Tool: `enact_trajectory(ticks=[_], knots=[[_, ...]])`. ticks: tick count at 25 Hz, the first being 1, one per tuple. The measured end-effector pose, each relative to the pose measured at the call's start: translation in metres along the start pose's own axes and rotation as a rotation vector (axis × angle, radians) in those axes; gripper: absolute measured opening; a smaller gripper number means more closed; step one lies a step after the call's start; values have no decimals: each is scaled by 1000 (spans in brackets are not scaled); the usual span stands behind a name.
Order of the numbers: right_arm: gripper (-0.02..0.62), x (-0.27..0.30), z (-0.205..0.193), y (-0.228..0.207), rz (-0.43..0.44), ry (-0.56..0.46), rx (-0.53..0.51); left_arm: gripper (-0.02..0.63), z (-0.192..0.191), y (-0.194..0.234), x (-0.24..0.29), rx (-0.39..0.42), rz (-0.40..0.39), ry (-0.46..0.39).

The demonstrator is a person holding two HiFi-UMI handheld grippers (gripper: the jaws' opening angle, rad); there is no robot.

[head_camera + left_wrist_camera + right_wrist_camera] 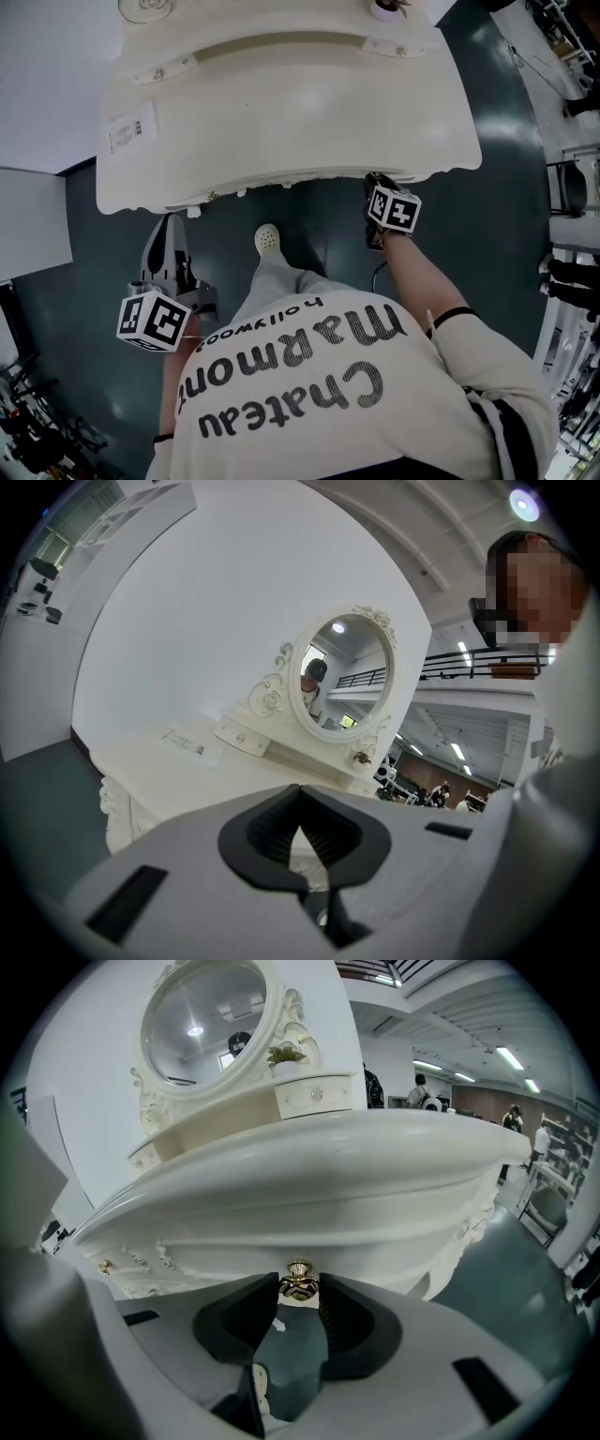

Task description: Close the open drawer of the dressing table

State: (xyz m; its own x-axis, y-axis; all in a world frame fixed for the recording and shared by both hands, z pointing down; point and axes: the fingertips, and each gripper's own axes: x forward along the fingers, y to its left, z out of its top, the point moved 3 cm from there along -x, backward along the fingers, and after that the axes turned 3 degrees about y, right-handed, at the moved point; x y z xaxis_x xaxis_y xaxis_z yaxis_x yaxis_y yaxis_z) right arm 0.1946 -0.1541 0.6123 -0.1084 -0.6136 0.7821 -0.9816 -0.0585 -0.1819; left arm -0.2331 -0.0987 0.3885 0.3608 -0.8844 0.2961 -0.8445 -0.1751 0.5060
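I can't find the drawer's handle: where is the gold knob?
In the right gripper view the knob sits low centre on the dressing table's front, under its top, gripped between the right gripper's jaw tips.

We find all three views brightly and evenly lit from overhead. Ceiling strip lights [511, 1057] read sharp in the right gripper view, and one lamp shows as a bright spot in the mirror [206, 1026]. In the head view the dressing table [281, 103] top is close to washed out, while the dark floor [497, 216] returns a faint pale sheen. The drawer knob [298, 1285] carries a small crisp glint. Both gripper views bow strongly and blacken at the corners. The near jaw bodies look soft.
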Motion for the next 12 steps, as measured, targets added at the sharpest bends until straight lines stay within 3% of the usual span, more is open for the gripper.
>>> enact_trajectory(ticks=[12], knots=[[155,3,-1,2,-44,2,38,8,5,10,34,1,-62,29]])
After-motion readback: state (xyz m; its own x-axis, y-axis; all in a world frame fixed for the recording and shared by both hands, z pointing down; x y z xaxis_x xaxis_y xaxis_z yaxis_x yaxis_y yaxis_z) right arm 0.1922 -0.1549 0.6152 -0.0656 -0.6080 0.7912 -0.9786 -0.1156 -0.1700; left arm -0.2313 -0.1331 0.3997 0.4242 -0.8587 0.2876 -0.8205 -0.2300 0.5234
